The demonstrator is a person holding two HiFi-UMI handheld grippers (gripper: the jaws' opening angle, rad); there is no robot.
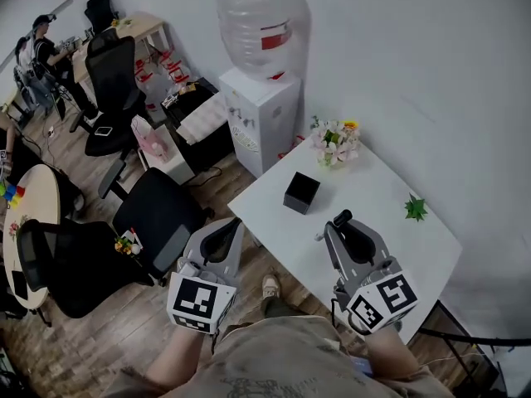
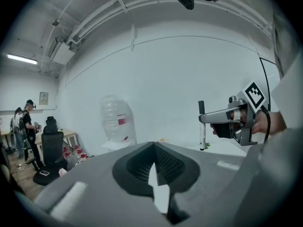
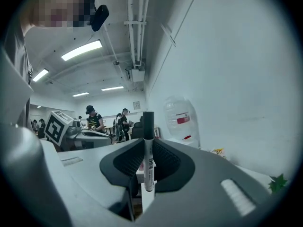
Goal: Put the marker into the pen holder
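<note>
The marker (image 3: 148,160) has a white body and a black cap and stands upright between the pads of my right gripper (image 3: 147,148), which is shut on it. In the head view its cap (image 1: 342,218) sticks up at the tip of the right gripper (image 1: 336,222), over the white table's near edge. The pen holder (image 1: 301,192) is a small black open box on the table, a little beyond and left of that tip. My left gripper (image 1: 232,225) hangs off the table's left corner over the floor; its jaws (image 2: 154,148) are shut with nothing between them.
On the white table (image 1: 373,214) there is a flower bunch (image 1: 336,143) at the far corner and a small green plant (image 1: 415,208) to the right. A water dispenser (image 1: 257,114) stands behind the table. Black office chairs (image 1: 158,214) and people at desks fill the left.
</note>
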